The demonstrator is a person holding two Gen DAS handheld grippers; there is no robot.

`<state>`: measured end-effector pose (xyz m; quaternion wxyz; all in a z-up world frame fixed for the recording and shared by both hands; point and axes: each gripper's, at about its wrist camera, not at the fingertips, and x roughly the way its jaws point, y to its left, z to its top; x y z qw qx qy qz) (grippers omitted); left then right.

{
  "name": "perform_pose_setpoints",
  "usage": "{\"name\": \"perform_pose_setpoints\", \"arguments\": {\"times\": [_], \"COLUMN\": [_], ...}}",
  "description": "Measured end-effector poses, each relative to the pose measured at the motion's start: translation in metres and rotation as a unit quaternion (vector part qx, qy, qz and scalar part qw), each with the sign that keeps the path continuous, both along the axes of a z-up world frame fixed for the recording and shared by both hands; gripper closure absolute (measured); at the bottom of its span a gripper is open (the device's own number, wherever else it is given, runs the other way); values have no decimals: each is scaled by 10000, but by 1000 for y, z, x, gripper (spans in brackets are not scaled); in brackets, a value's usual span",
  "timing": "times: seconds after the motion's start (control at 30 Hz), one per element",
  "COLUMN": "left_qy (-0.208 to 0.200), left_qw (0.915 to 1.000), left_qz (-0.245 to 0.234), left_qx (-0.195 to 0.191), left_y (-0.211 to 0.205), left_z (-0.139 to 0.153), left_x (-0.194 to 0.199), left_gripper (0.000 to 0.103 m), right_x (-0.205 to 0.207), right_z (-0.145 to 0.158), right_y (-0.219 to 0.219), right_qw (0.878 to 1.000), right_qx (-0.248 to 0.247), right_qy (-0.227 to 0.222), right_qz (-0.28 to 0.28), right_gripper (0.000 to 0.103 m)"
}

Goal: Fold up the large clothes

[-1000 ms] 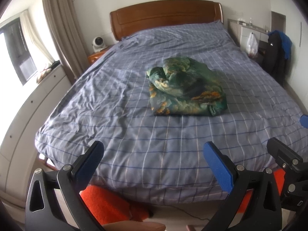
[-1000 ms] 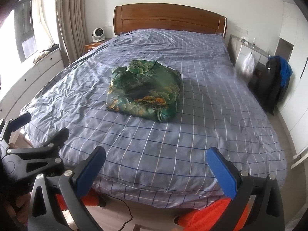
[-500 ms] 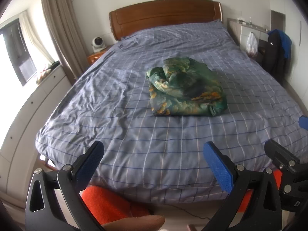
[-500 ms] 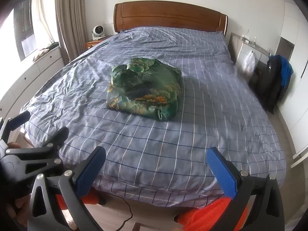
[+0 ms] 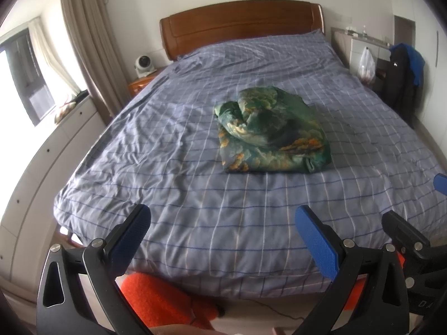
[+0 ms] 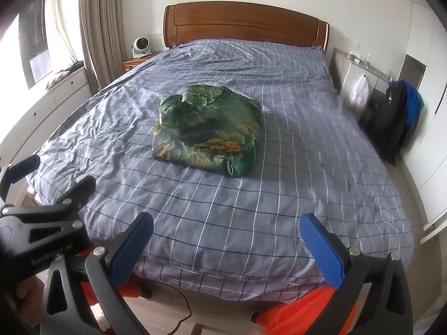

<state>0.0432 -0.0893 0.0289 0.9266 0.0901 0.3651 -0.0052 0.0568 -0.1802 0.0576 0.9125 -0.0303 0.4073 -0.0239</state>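
Left wrist view: both hand-held grippers, left (image 5: 220,236) and right (image 6: 226,237), gape wide before the bundled green garment (image 5: 271,136) on the bed (image 5: 167,145).

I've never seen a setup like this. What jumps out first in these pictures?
A green floral garment lies bundled near the middle of a bed with a blue checked duvet. In the foreground, the left gripper and right gripper both stand open and empty, short of the bed's foot.
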Motion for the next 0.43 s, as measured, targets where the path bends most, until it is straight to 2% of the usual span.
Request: {"name": "perform_pose_setpoints", "arguments": {"times": [0.43], "left_qy": [-90], "left_qw": [9999], "left_qz": [26], "left_qx": [68], "left_y": [-1], "left_z": [-3], "left_x": [-2], "left_gripper": [0], "right_x": [0], "right_z": [-5], "right_y": [-2], "right_qw": [10000], "right_qx": [3], "right_qy": [59], "right_qz": [-35], "right_gripper": [0]}}
